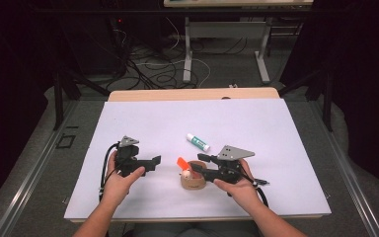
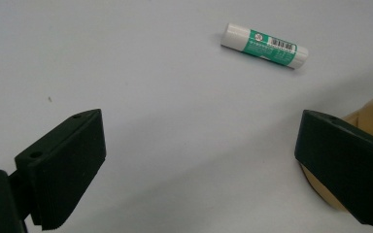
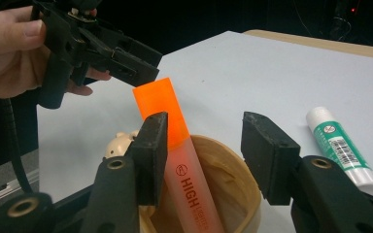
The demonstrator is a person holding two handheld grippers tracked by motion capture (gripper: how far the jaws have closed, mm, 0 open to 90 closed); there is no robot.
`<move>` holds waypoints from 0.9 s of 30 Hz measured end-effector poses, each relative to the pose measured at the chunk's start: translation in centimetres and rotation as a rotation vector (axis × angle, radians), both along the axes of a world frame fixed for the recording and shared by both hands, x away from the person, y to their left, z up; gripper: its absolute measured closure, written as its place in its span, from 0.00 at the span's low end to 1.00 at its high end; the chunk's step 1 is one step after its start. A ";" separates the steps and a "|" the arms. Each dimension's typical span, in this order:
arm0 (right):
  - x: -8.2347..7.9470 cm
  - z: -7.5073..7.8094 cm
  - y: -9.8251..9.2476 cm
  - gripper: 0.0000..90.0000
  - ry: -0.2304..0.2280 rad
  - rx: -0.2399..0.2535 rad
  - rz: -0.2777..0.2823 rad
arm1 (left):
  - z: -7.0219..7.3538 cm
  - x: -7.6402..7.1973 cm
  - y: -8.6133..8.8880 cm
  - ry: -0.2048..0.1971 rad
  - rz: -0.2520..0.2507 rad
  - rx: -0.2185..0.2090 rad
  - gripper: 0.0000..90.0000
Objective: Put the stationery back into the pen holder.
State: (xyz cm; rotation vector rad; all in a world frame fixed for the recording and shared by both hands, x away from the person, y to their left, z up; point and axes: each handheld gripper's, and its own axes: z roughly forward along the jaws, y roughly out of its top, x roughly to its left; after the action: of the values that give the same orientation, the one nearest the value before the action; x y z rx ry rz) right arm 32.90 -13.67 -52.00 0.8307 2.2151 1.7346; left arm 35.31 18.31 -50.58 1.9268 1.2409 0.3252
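The right tool (image 3: 204, 155) stands open around the highlighter (image 3: 184, 170), which leans in the cup (image 3: 233, 194); withdrawing carelessly may tip both. The left tool (image 2: 199, 170) waits open and empty.

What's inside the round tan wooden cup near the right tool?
An orange highlighter pen stands tilted in the round tan wooden cup, its cap sticking out above the rim. Its lower end and the cup's bottom are covered by the cup wall and the right tool.

desk (image 1: 143, 123): white top, wood far edge | floor (image 1: 227, 74): grey carpet, cables (image 1: 153, 64) tangled | second table's metal legs (image 1: 264, 54) behind | surroundings dark
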 end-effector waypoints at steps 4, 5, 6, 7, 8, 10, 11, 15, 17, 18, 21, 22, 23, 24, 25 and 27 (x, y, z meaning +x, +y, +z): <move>0.1 0.3 -0.3 0.54 -0.029 -0.006 -0.037 | 0.0 0.0 0.1 0.001 0.004 -0.005 0.05; 0.2 0.3 -0.5 0.54 -0.034 -0.011 -0.041 | 0.0 0.0 0.1 0.000 0.005 -0.007 0.05; 0.2 0.4 -0.6 0.54 -0.022 -0.018 -0.045 | 0.0 0.0 0.2 0.001 0.006 -0.006 0.05; 0.3 0.4 -0.7 0.52 -0.031 -0.005 -0.050 | 0.0 0.1 0.2 0.001 0.007 -0.006 0.05; 0.3 0.5 -0.8 0.50 -0.015 -0.003 -0.060 | 0.0 0.1 0.2 0.001 0.009 -0.009 0.05; 0.3 0.8 -0.9 0.49 0.015 -0.019 -0.087 | 0.0 0.1 0.3 0.001 0.013 -0.014 0.05; 0.4 1.0 -1.0 0.47 0.026 -0.035 -0.098 | 0.0 0.1 0.3 0.001 0.015 -0.016 0.05; 1.0 2.1 -1.3 0.41 0.060 -0.103 -0.135 | 0.1 0.1 0.3 -0.002 0.018 -0.012 0.05; 1.4 2.7 -1.4 0.40 0.067 -0.142 -0.143 | 0.1 0.1 0.4 -0.004 0.022 -0.019 0.05; 1.6 2.9 -1.5 0.40 0.069 -0.155 -0.152 | 0.1 0.1 0.4 -0.003 0.025 -0.024 0.05; 2.4 3.6 -1.7 0.39 0.080 -0.200 -0.176 | 0.3 0.1 0.4 -0.004 0.030 -0.047 0.05; 2.7 3.9 -1.8 0.39 0.095 -0.219 -0.177 | 0.4 0.1 0.5 -0.004 0.027 -0.036 0.05; 3.1 4.0 -1.8 0.37 0.088 -0.213 -0.187 | 0.5 0.1 0.4 -0.008 0.025 -0.034 0.05; 3.4 4.1 -1.7 0.36 0.094 -0.221 -0.191 | 0.6 0.1 0.4 -0.012 0.021 -0.032 0.05; 3.8 4.2 -1.7 0.35 0.097 -0.234 -0.195 | 0.6 0.1 0.3 -0.017 0.011 -0.032 0.05; 4.5 4.4 -1.5 0.32 0.105 -0.258 -0.202 | 0.7 0.0 0.2 -0.022 0.004 -0.032 0.05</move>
State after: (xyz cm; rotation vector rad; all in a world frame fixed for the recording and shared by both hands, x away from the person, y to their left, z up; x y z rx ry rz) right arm 37.43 -15.19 -47.64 1.0582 2.2667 1.3091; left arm 35.34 18.55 -49.89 1.8892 1.2294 0.3258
